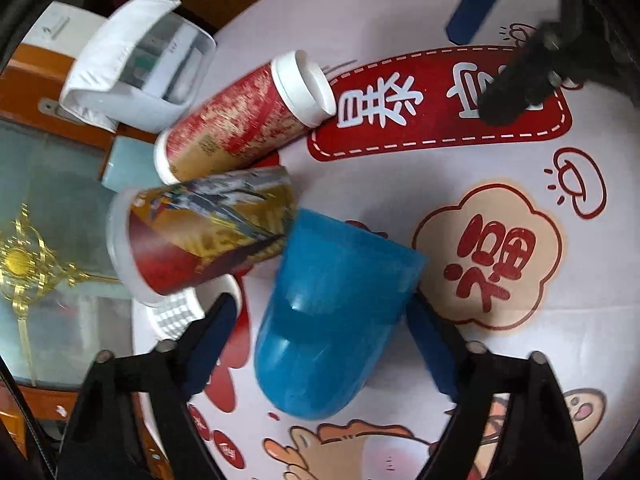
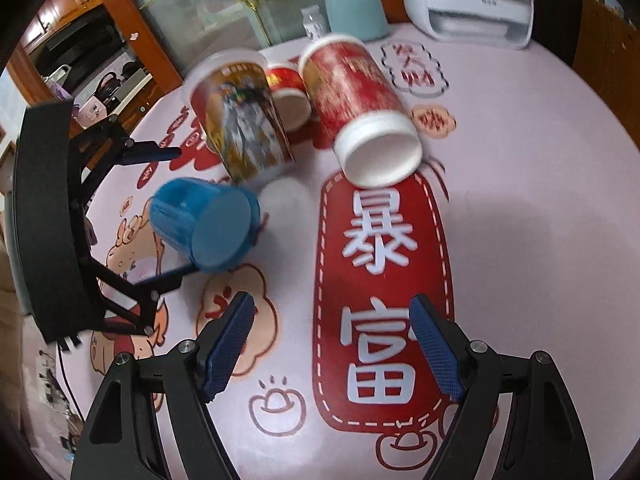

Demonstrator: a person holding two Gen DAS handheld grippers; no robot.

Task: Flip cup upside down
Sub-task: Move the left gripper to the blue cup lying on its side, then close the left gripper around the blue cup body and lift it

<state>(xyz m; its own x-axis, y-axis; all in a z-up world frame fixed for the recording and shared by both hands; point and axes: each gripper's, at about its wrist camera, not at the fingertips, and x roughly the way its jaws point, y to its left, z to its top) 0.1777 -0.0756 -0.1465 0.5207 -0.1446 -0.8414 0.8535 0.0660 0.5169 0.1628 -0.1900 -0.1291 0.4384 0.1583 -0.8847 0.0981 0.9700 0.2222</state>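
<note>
1. Blue cup [image 1: 332, 312] sits between my left fingers [image 1: 224, 320], tilted, with its closed base pointing away toward the right gripper's camera and its mouth turned toward me. It hangs just over the worktop [image 1: 400, 32]. The fingers bracket it on both sides, but I cannot tell whether the pads press it firmly.
2. I judge the flip as midway: the cup is tipped over but not yet standing on its rim. Next I need more wrist roll until the mouth faces down, then a gentle lowering and release.
3. Further right, a picture-printed paper cup [image 2: 240, 120] leans, and a red paper cup [image 2: 360, 108] lies on its side; its open mouth shows empty white.
4. My right gripper [image 2: 332, 344] hovers wide apart over the worktop, holding nothing.
</note>
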